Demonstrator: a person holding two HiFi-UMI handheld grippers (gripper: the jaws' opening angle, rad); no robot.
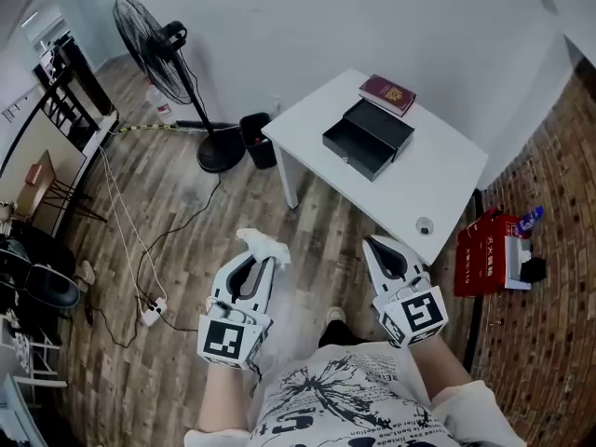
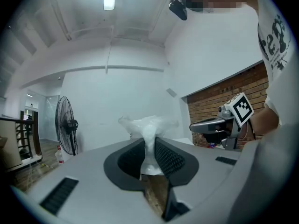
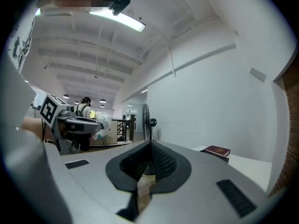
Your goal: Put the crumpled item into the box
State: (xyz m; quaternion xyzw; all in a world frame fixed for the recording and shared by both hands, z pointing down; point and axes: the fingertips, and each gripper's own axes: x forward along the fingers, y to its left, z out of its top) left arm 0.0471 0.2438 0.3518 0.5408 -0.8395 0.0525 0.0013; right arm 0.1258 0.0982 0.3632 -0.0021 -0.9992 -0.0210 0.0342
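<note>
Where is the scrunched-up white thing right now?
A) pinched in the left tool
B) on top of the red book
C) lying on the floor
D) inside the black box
A: the left tool has its jaws closed on the crumpled white item, which sticks out above them, while the black box sits apart on the white table.
</note>
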